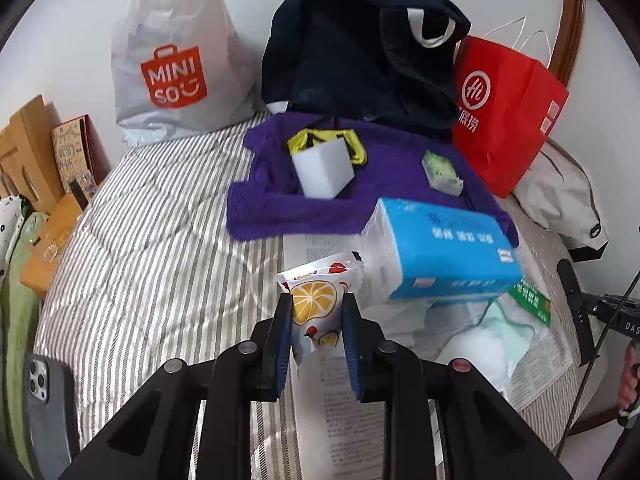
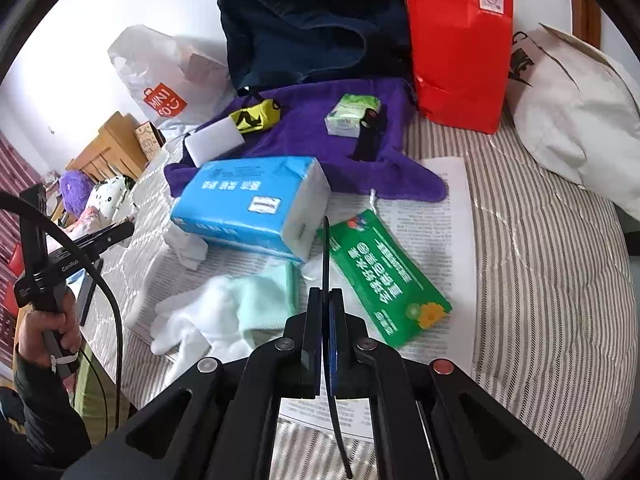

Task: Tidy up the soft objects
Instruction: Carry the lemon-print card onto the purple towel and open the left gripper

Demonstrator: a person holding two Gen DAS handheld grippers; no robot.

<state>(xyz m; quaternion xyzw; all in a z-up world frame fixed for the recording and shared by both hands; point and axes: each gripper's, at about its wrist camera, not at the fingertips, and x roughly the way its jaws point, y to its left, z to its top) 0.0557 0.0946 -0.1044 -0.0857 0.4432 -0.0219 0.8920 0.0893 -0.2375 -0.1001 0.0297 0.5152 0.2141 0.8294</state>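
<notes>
Blue-padded jaws of the left gripper are closed on a white fruit-printed packet, held above the striped bed. The right gripper has its jaws pressed together on a thin black strip. Beyond lie a blue tissue pack, a green packet, and a purple towel.

You worked over a bed with a grey-and-white striped quilt, under soft, even light. A plain white wall stood at the far side. To the left you had a light wooden shelf unit, and at the far right a curved brown wooden frame met the wall.
</notes>
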